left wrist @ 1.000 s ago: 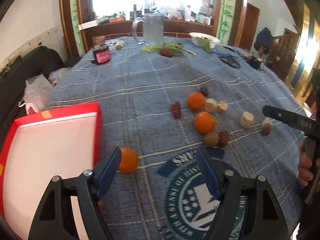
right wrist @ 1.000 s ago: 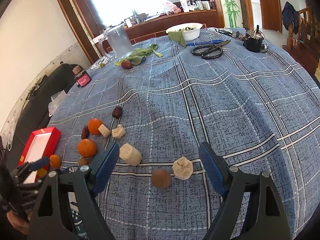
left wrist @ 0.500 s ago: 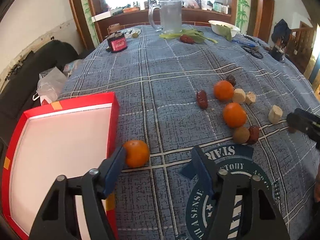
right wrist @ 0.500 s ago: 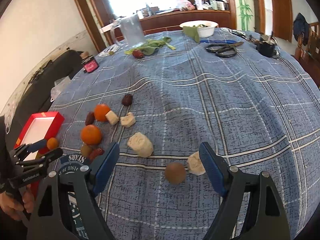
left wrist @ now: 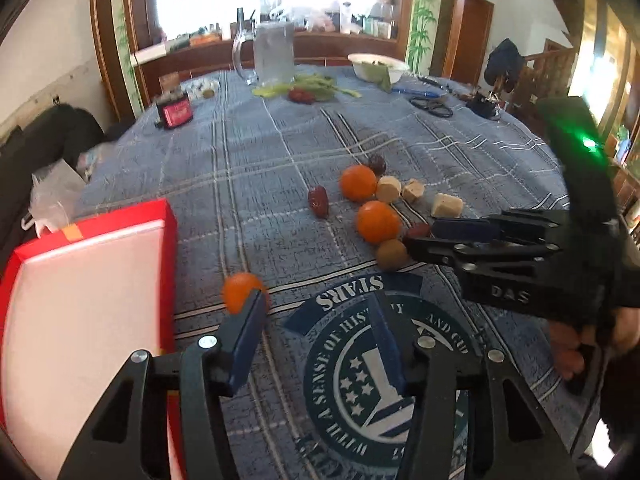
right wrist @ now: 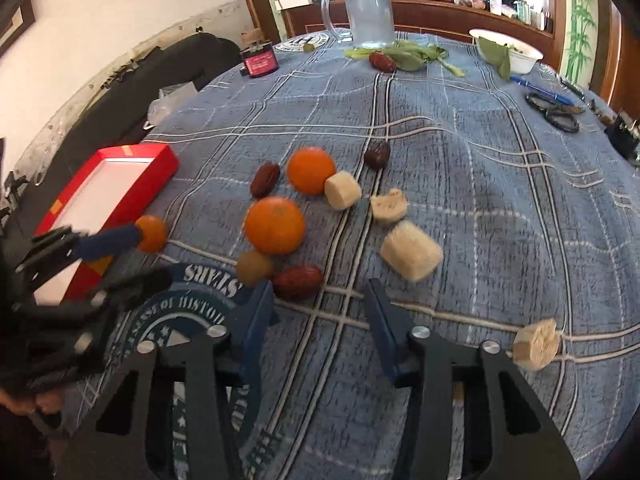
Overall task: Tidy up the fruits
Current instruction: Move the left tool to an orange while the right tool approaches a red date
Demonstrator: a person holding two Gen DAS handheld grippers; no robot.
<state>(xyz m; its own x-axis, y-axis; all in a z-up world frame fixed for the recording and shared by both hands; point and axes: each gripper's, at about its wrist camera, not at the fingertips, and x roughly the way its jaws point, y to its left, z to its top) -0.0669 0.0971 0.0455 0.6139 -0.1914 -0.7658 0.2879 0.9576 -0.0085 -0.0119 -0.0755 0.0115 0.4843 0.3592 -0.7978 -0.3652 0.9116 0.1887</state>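
Left gripper (left wrist: 316, 312), jaws parted and just narrowing, with nothing pressed between the pads; a small orange (left wrist: 239, 291) sits on the blue checked tablecloth (left wrist: 256, 160) touching or just beyond the tip of its left finger (left wrist: 250, 320), at about 10 o'clock from the gap. Red tray (left wrist: 80, 320) with a pale floor, at 9 o'clock of this gripper, holds no fruit in the visible part. Right gripper (right wrist: 320, 300), jaws likewise just narrowing and apart, bare cloth between them; a red date (right wrist: 298, 282) lies just beyond its left fingertip, a small brown fruit (right wrist: 254, 267) beside that at 10 o'clock. Two larger oranges (right wrist: 275, 224) (right wrist: 311, 170), two further dates (right wrist: 265, 179) (right wrist: 377, 155) and several pale cut pieces (right wrist: 412, 256) cluster at 12 o'clock of the right gripper. Glass pitcher (right wrist: 366, 12), greens and white bowl (right wrist: 508, 54) stand at the table's far edge
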